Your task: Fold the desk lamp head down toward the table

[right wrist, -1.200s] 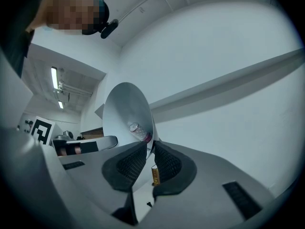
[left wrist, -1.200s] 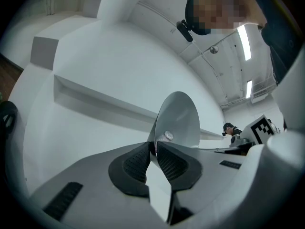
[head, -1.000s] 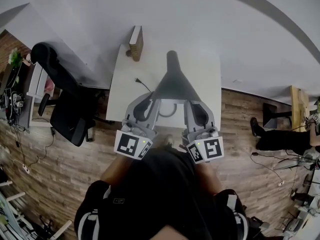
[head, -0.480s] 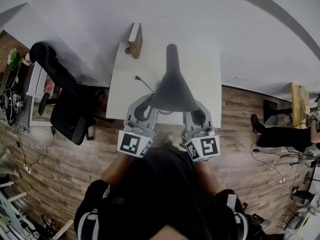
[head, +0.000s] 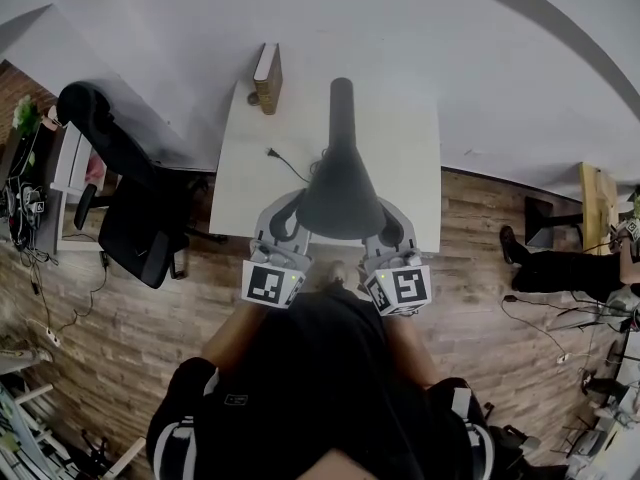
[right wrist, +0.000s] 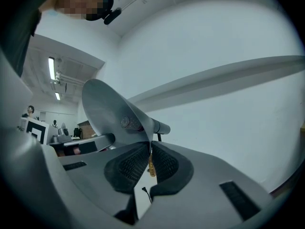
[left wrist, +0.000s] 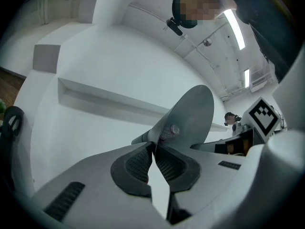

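1. Pinches the thin rim of the shade [left wrist: 190,118] with the left gripper [left wrist: 153,149], having just been closing the jaws onto it; does likewise at the opposite rim with the right gripper [right wrist: 149,149], pads tight on the edge
2. Finds the desk lamp [head: 340,183] standing on the white table [head: 410,158], shade hanging at the near edge between both grippers, base hidden beneath it in the head view
3. Risks sliding off: only two narrow pinches on a smooth, sloping grey edge, likely to slip if pressed down too fast for the joint
4. Risks dragging or tipping the whole lamp toward the near edge, given a stiff hinge and a pull outward instead of down; risks twisting the head by sinking one side ahead of the other
5. Points the wide mouth back toward the person [head: 320,368], narrowing to the neck [head: 341,98] on the wall [head: 450,48] side; long axis straight from person to wall, across the table's depth, seemingly near level
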Demonstrator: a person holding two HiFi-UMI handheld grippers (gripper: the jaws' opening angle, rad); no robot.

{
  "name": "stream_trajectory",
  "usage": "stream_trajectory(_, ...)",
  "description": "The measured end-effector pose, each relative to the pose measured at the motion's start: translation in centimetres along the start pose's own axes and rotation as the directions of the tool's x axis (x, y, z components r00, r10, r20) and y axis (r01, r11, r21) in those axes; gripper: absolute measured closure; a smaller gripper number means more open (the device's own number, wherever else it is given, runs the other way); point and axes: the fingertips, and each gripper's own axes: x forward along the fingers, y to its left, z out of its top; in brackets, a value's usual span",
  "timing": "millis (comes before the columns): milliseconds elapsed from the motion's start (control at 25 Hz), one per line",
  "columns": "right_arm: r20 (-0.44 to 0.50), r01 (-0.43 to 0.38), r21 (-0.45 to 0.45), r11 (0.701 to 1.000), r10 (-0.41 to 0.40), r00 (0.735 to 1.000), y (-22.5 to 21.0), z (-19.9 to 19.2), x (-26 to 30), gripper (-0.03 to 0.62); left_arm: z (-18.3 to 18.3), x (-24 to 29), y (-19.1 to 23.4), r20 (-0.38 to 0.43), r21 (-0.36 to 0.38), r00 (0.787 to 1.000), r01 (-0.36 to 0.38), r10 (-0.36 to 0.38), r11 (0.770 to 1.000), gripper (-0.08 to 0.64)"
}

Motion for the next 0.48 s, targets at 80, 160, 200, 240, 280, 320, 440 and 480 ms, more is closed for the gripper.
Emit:
stream_trajectory(80, -0.010, 0.001, -0.001, 1.000, -0.001, 1.000, -0.1, -0.5, 0.0, 0.563, -0.2, 0.0, -0.1, 0.006, 0.002, 1.000, -0.009, 0.009, 1.000, 0.517)
stream_trajectory(160, -0.017, -0.001, -0.002, 1.000, 0.001, 1.000, -0.2, -0.9, 0.0, 0.565, -0.6, -0.1, 0.0, -0.001, 0.000, 1.000, -0.010, 0.010, 1.000, 0.518)
stream_trajectory(200, -0.023, -0.001, -0.002, 1.000, 0.001, 1.000, -0.3, -1.2, 0.0, 0.566, -0.9, -0.1, 0.0, -0.007, 0.001, 1.000, -0.008, 0.008, 1.000, 0.518)
stream_trajectory(240, -0.028, 0.001, -0.002, 1.000, -0.001, 1.000, -0.3, -1.4, 0.0, 0.566, -1.1, -0.2, 0.0, -0.012, 0.003, 1.000, -0.005, 0.005, 1.000, 0.520)
stream_trajectory(280, -0.033, 0.003, -0.003, 1.000, -0.003, 0.999, -0.4, -1.7, 0.1, 0.568, -1.4, -0.2, 0.1, -0.017, 0.006, 1.000, -0.004, 0.004, 1.000, 0.522)
stream_trajectory(320, -0.036, 0.005, -0.004, 1.000, -0.005, 0.999, -0.5, -2.0, 0.1, 0.568, -1.6, -0.2, 0.1, -0.022, 0.010, 1.000, -0.003, 0.004, 1.000, 0.522)
stream_trajectory(440, -0.044, 0.013, -0.008, 1.000, -0.013, 0.999, -0.7, -2.7, 0.3, 0.571, -2.4, -0.1, 0.3, -0.031, 0.022, 1.000, -0.003, 0.003, 1.000, 0.525)
stream_trajectory(480, -0.044, 0.013, -0.010, 1.000, -0.014, 0.999, -0.7, -2.9, 0.3, 0.571, -2.5, -0.1, 0.3, -0.032, 0.026, 0.999, -0.002, 0.003, 1.000, 0.525)
